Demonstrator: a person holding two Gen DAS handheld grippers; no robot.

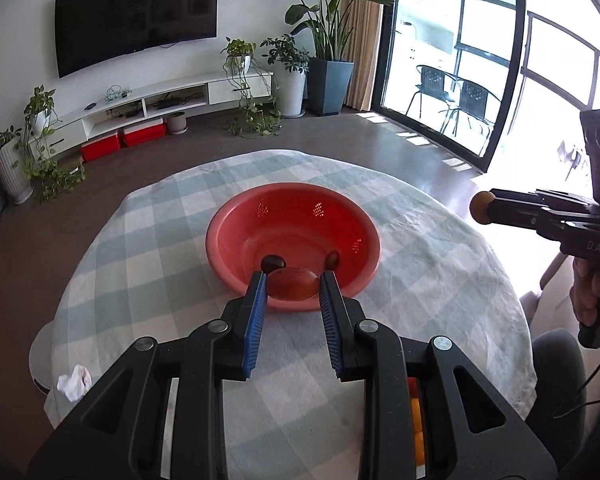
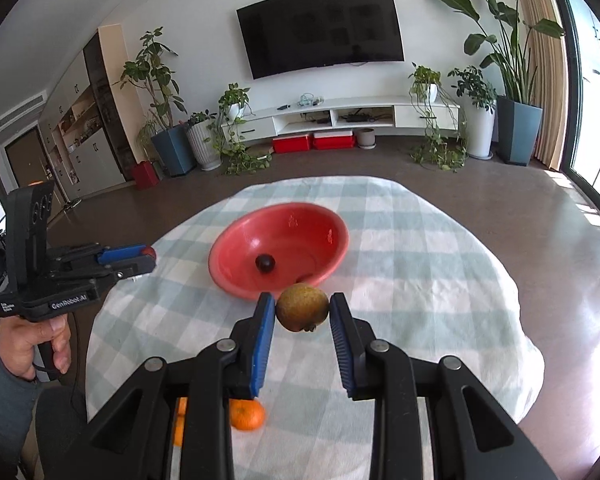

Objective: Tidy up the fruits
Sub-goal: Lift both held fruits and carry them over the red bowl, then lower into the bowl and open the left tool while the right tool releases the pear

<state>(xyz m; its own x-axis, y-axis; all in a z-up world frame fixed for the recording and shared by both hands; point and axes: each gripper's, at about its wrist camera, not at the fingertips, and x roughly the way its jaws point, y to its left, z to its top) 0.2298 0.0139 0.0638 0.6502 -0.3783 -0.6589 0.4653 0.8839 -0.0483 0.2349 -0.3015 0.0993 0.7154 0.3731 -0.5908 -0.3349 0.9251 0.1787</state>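
Observation:
My left gripper (image 1: 293, 280) is shut on an oval reddish fruit (image 1: 292, 285), held above the near rim of a red bowl (image 1: 292, 208). Inside the bowl lie a dark round fruit (image 1: 273, 263) and a small reddish-brown one (image 1: 332, 259). My right gripper (image 2: 302, 300) is shut on a round brownish-green fruit (image 2: 302, 309), just short of the bowl (image 2: 284, 224), where the dark fruit (image 2: 265, 263) shows. From the left wrist view the right gripper (image 1: 496, 209) comes in at the right edge with its fruit (image 1: 483, 208). The left gripper (image 2: 140, 258) appears at the left.
The bowl stands on a round table under a pale checked cloth (image 1: 160, 240). Oranges (image 2: 247, 414) lie on the cloth near its front edge, under my right gripper. A crumpled white paper (image 1: 74, 382) lies at the table's left edge. A hand (image 2: 32, 344) holds each gripper.

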